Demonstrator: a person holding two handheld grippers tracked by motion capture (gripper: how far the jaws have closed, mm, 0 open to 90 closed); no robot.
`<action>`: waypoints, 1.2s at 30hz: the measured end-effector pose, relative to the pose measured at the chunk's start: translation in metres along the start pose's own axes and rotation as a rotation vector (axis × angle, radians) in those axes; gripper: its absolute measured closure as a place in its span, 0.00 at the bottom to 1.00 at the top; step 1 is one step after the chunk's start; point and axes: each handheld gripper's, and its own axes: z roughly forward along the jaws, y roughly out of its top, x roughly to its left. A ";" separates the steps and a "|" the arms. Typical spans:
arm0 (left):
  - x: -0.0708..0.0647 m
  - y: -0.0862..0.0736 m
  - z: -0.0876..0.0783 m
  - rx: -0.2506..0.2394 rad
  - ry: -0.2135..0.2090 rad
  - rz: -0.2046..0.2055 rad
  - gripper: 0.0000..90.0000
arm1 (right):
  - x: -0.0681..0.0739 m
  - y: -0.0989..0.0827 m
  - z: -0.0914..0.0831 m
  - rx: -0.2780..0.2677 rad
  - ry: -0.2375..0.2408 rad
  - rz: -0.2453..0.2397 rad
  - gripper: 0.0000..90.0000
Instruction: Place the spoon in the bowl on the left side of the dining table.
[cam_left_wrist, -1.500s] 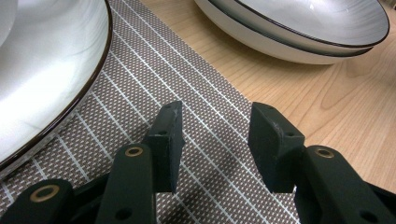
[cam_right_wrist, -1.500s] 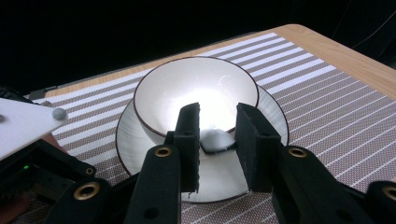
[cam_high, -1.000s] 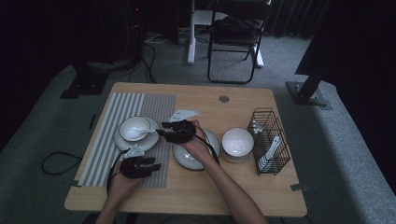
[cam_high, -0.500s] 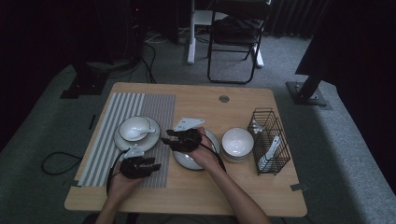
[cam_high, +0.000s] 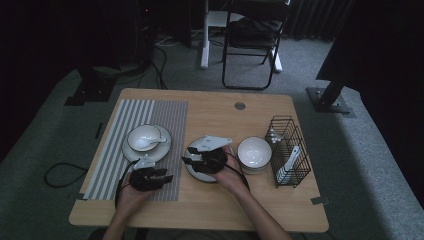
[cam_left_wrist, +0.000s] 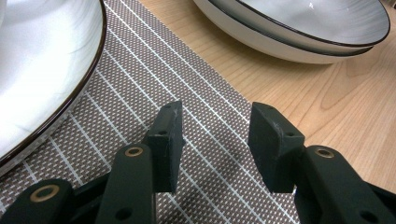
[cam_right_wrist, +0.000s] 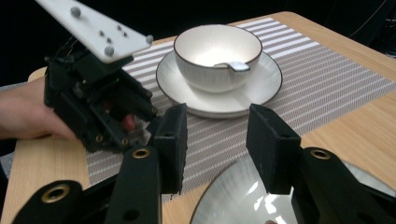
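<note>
High view: the right gripper (cam_high: 192, 161) has slid from the placemat (cam_high: 150, 131) side back over the plate (cam_high: 196, 172) at the tabletop's near middle; the left gripper (cam_high: 162, 178) has stayed by the near edge.

Left gripper view: jaws apart above the placemat (cam_left_wrist: 187, 84), nothing between them.

Right gripper view: jaws apart, just been opening, hovering empty over the plate (cam_right_wrist: 233, 198).

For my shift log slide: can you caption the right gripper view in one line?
Right gripper, jaws open and empty, above a plate's rim, facing the left gripper and a bowl on its saucer.
</note>
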 end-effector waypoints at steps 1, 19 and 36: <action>0.000 0.000 0.000 0.000 -0.001 0.000 0.63 | 0.000 -0.002 -0.002 0.000 -0.001 0.002 0.64; -0.001 0.000 0.001 -0.003 -0.001 -0.002 0.63 | 0.000 -0.029 -0.025 0.004 -0.031 0.037 0.64; -0.003 0.000 0.001 -0.001 -0.009 -0.001 0.63 | -0.002 -0.050 -0.050 -0.007 -0.065 0.084 0.63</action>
